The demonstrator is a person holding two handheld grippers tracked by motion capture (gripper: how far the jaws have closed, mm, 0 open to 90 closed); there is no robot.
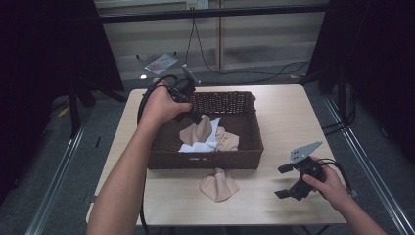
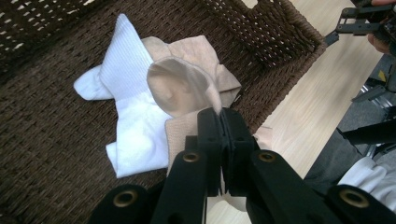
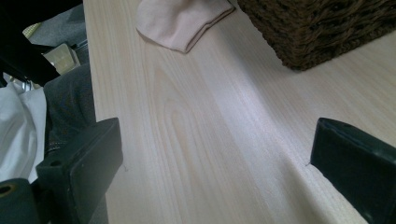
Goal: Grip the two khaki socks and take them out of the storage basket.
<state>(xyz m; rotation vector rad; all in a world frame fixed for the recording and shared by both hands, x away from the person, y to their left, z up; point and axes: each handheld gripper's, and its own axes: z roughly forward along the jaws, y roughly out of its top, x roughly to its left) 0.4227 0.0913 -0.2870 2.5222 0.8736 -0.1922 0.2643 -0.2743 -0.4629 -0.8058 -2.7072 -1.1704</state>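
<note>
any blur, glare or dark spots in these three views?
High view: evenly lit table, surroundings dark, image soft. Left gripper view: wicker basket and white sock sharp, the left gripper up close slightly soft. Right gripper view: faint sheen on the wood, near jaws of the right gripper blurred, beige sock fairly clear.

No text, label, brand or number can be read in any view. At the top centre of the high view, a small pale plate (image 1: 197,4) on the far wall may carry markings, but it is too small and blurred to tell.
</note>
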